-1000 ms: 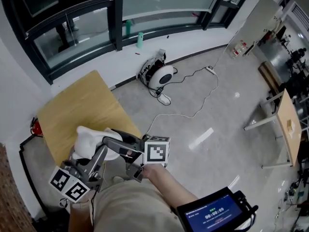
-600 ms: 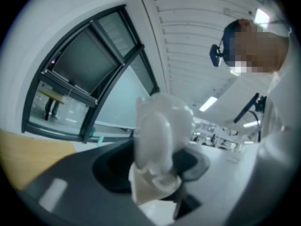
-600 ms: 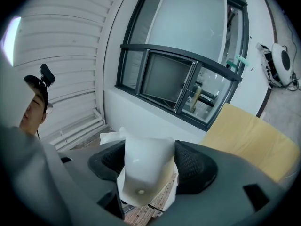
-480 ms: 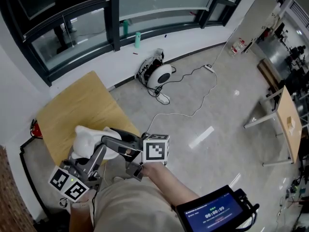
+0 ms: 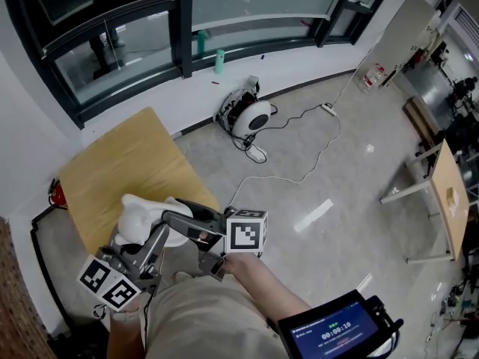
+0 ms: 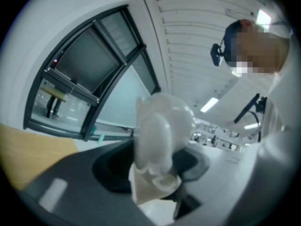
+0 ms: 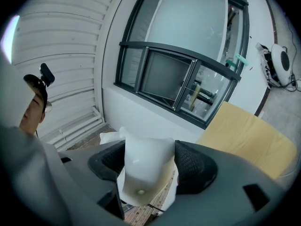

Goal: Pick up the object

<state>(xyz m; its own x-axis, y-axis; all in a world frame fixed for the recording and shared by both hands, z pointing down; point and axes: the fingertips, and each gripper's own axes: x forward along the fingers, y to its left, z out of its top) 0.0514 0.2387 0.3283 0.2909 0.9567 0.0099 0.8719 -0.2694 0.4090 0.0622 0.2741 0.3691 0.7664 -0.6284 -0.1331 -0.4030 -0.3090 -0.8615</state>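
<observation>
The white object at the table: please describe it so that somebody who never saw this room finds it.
Below the dark-framed window stands a light wooden table. At its near edge, the left gripper and the right gripper clamp the white object in their jaws. It is smooth, rounded and white, unlike the grey grippers.

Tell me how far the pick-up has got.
Done: the object looks lifted off the table; the right gripper view shows bricks under it. In hand: left gripper and right gripper both clamp it. Left: nothing that shows.
</observation>
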